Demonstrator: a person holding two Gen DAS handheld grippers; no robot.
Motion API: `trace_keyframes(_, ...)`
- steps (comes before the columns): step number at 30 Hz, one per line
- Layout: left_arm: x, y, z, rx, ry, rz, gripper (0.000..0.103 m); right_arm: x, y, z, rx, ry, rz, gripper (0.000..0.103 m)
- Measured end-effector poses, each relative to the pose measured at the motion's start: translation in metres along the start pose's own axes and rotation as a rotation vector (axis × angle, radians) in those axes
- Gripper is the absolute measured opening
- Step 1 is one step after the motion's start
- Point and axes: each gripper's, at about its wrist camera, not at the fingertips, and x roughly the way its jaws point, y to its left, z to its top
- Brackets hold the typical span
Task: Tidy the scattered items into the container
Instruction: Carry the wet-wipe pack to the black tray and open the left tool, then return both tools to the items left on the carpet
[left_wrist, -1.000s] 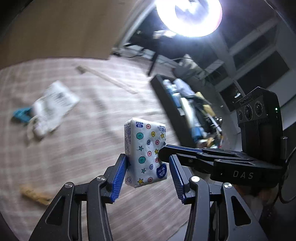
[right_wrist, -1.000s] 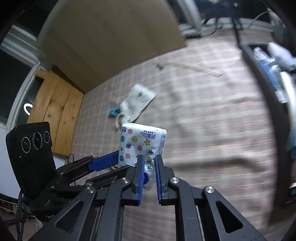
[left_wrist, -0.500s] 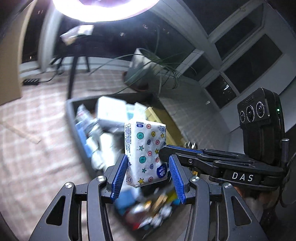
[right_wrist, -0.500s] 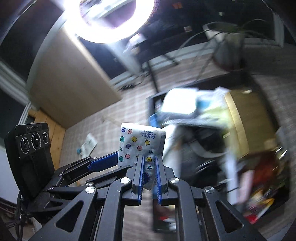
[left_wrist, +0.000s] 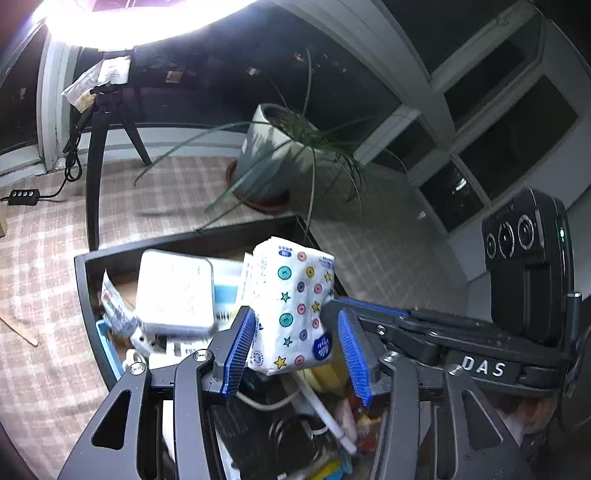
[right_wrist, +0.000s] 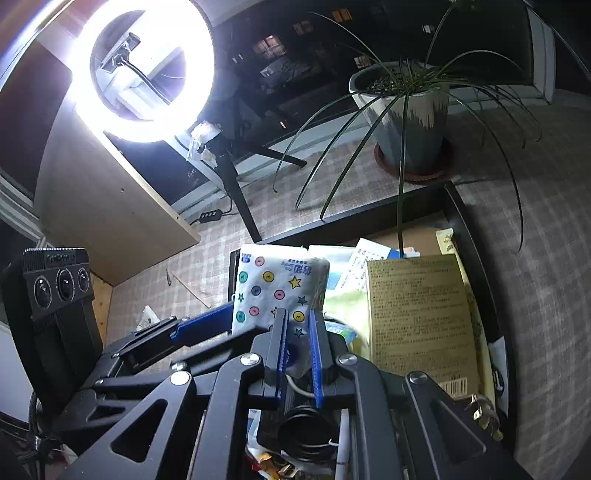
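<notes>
Checked rug, ring light behind; I'm over the black storage box (left_wrist: 83, 280). My right gripper (right_wrist: 298, 343) pinches the tissue pack (left_wrist: 291, 306); my left gripper (left_wrist: 295, 347) is opening around it. It could slip, landing skewed atop clutter

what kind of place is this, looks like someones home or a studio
Most likely a room in a home, set up for filming. A checked rug covers the floor, a potted plant stands by dark windows, and a ring light on a tripod shines over a black container of household clutter.
</notes>
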Motion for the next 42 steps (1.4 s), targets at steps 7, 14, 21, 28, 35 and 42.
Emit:
trace_keyframes(7,-0.02,0.015,-0.005,0.01,-0.022,0.04,0.061,0.0,0.005,0.0,-0.031,-0.018,-0.029,0.022)
trace_keyframes(14,-0.07,0.038,-0.032,0.036,-0.042,0.094,0.061,0.008,0.042,-0.023,-0.1,-0.013,-0.03,0.022)
trace_keyframes(21,-0.135,0.107,-0.076,-0.018,-0.051,0.199,0.061,0.031,0.096,-0.051,-0.161,0.028,-0.003,0.022)
trace_keyframes(28,-0.221,0.213,-0.153,-0.168,-0.037,0.392,0.061,0.067,0.178,-0.08,-0.277,0.082,0.031,0.022)
trace_keyframes(35,-0.294,0.31,-0.238,-0.423,-0.056,0.519,0.061,0.124,0.273,-0.101,-0.424,0.161,0.068,0.022)
trace_keyframes(42,-0.31,0.347,-0.27,-0.564,-0.074,0.548,0.061,0.187,0.36,-0.123,-0.568,0.252,0.078,0.023)
